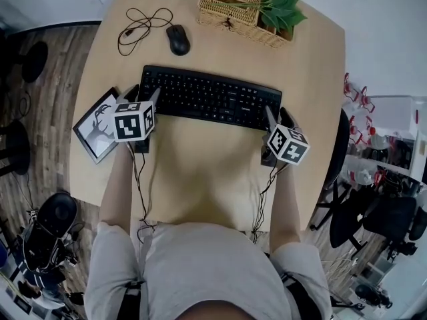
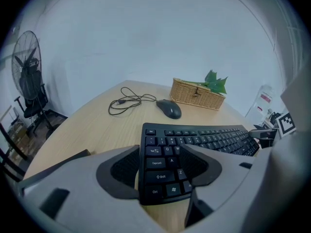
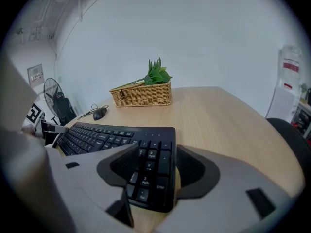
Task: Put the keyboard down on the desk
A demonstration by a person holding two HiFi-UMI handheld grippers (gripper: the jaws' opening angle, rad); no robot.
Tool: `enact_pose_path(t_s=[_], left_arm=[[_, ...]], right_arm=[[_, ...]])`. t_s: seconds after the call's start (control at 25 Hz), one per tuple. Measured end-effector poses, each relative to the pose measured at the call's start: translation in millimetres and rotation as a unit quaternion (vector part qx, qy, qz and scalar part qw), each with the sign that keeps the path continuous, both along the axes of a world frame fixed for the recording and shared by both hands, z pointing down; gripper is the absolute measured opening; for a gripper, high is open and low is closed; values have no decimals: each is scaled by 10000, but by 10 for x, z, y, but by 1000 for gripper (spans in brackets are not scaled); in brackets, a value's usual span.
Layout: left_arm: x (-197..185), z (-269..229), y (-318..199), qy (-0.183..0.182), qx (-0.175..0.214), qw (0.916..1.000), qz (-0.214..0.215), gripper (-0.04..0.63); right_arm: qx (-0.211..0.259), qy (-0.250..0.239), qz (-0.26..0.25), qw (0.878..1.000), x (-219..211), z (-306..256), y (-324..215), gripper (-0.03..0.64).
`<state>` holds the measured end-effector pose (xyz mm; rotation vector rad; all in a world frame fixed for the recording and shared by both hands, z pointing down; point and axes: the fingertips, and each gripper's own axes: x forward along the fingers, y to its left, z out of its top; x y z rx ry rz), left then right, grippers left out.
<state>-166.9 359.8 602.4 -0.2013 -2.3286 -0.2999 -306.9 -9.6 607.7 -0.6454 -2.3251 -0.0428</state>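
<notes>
- Jaws of the left gripper (image 2: 163,171) are closed on the left end of the keyboard (image 1: 210,97), one pad over the keys and one at the edge. The right gripper (image 3: 155,171) is clamped likewise on the numpad end.
- The keyboard is held level across the middle of the desk (image 1: 207,169), at or just above the surface. Contact can't be confirmed.
- Risk: if one side is released first, the other end may be dropped or skewed.
- Risk: keys may be snagged if the pads are withdrawn before the jaws are fully opened.

We look down on a pale wooden desk (image 1: 200,172) over dark plank flooring (image 1: 57,65), frame left. A white wall (image 1: 380,19) fills the upper right; black office chairs (image 1: 390,222) crowd the lower right.
</notes>
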Motion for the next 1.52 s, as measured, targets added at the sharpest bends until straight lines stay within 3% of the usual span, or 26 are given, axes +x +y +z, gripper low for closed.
enact_pose_path(t_s=[0.16, 0.28, 0.4, 0.48, 0.6, 1.12, 1.52], left_arm=[[36, -198, -56, -315, -207, 9993, 4, 247], [85, -378, -103, -536, -417, 9977, -49, 174], [155, -561, -145, -725, -651, 9952, -126, 90], [205, -696, -182, -865, -770, 9931, -159, 33], [293, -903, -283, -1103, -887, 9898, -160, 14], [667, -1715, -996, -2047, -1191, 9714, 179, 11], [1029, -2420, -1466, -2746, -1376, 9512, 297, 11]], right_arm=[[-179, -91, -76, 9998, 91, -140, 21, 235], [-142, -344, -74, 9993, 162, -310, -7, 64], [-178, -554, -253, 9980, 264, -490, 7, 20], [-237, -699, -360, 9966, 332, -618, 12, 14], [-238, -936, -504, 9940, 437, -812, -9, 14], [-601, -1589, -891, 9814, 933, -1544, -128, 14], [-814, -2096, -1180, 9672, 1371, -2083, -272, 14]])
